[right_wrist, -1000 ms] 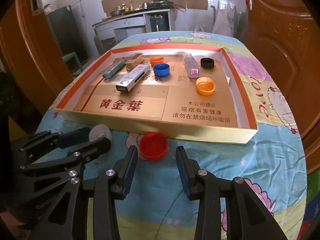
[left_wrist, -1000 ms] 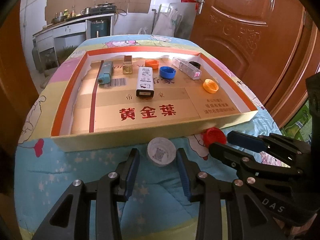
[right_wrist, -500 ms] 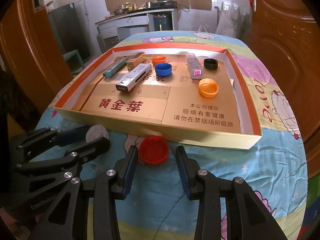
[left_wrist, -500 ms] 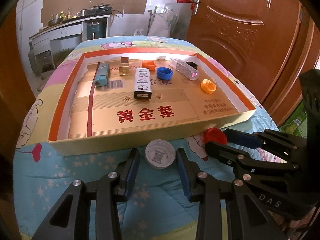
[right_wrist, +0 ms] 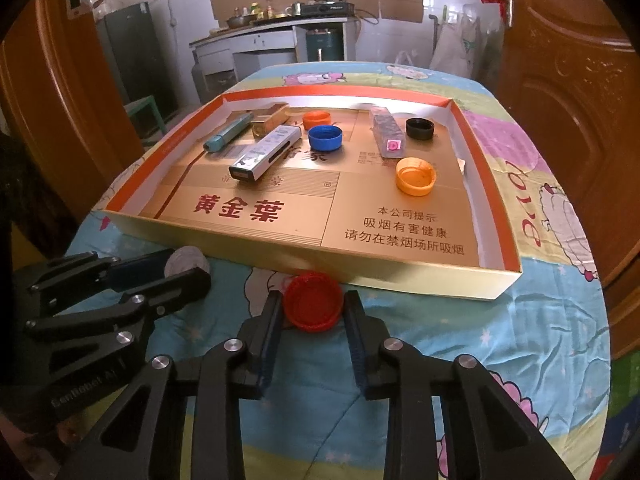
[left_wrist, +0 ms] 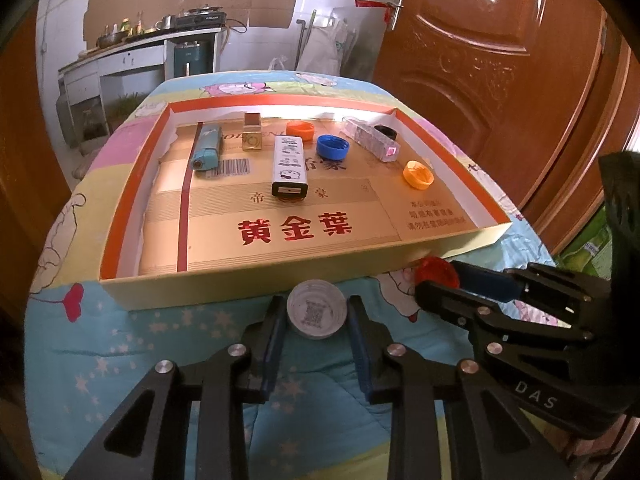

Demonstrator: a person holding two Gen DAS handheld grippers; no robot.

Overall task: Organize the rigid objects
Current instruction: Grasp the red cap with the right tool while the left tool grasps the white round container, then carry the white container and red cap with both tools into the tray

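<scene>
In the left wrist view, the left gripper [left_wrist: 316,316] was seen at the lower centre of the frame, its jaws having just been closing, and the white cap [left_wrist: 316,314] was clamped between the two blue pads on the star-patterned blue cloth [left_wrist: 120,340]. The cap lay just in front of the near wall of the cardboard tray [left_wrist: 248,276]. At the right of the same frame the right gripper [left_wrist: 436,280] was seen from the side, reaching toward the red cap [left_wrist: 434,270] beside the tray's near wall.

In the right wrist view, the right gripper [right_wrist: 312,308] was seen at the lower centre, its jaws likewise having just been closing, and the red cap [right_wrist: 312,306] was pinched between the pads, close to the tray's near wall [right_wrist: 400,276]. The left gripper [right_wrist: 184,266] was seen at the left of that frame with the white cap [right_wrist: 184,260] between its fingers.

Inside the tray, toward the upper half of both frames, a teal lighter [left_wrist: 206,150], a gold box [left_wrist: 252,136], a white patterned lighter [left_wrist: 289,166], a blue cap [left_wrist: 332,147], an orange cap [left_wrist: 418,174], a second orange cap [left_wrist: 301,130], a clear case [left_wrist: 372,142] and a black cap [right_wrist: 419,128] were laid out apart from one another.
</scene>
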